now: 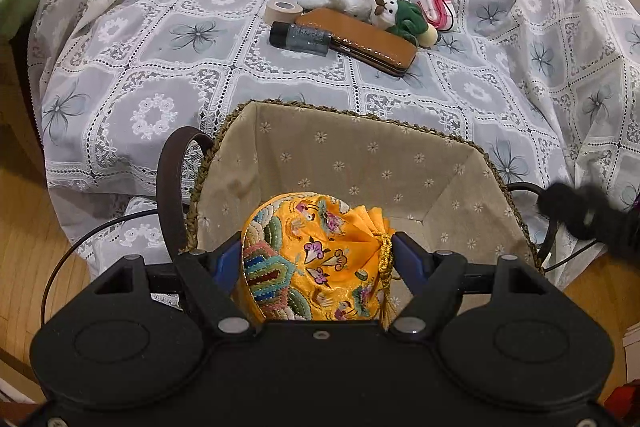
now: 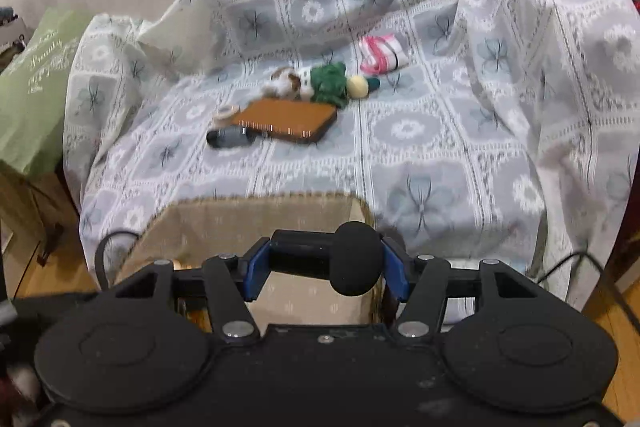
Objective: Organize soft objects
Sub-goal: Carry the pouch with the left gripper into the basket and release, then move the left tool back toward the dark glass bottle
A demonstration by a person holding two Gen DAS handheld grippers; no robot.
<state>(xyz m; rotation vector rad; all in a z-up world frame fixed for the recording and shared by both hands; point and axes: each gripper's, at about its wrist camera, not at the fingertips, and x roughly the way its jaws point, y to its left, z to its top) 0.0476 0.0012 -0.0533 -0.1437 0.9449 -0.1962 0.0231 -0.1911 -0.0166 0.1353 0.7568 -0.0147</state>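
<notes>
Left hand-held gripper [image 1: 318,259] is clamped on a yellow embroidered pouch [image 1: 316,259], blue pads pressed against both its sides; pouch hangs over the near end of the lined basket [image 1: 360,163], apparently above the floor of it rather than resting, though contact with the lining can't be told from here; drawstring neck of the pouch points to the gripper's right, so its long axis runs across the jaws, not along them. Right hand-held gripper [image 2: 326,263] is closed on a black object with a round foam head [image 2: 354,259], like a small microphone, lying crosswise between the pads; it sits just over the basket's [image 2: 240,223] right rim; same item shows as a dark blur at the right edge of the left view.

Basket stands on the cloth-draped chair seat [image 1: 160,75], front edge. Remaining soft thing: a plush dog in green [image 1: 384,13], straight ahead and well beyond the basket, lying half on a tan case [image 1: 360,41]; its long axis runs roughly left-right across both views. Beside it a dark bottle [image 1: 300,39], tape roll [image 1: 282,10], pink-and-white bundle [image 1: 434,7]; in the right view the plush [image 2: 316,83] lies nearly dead ahead, so the right arm looks slightly better lined up for it.

Judgement: pouch drop into basket is the step in hand; both grippers are full, so nothing else can be fetched until one releases.
</notes>
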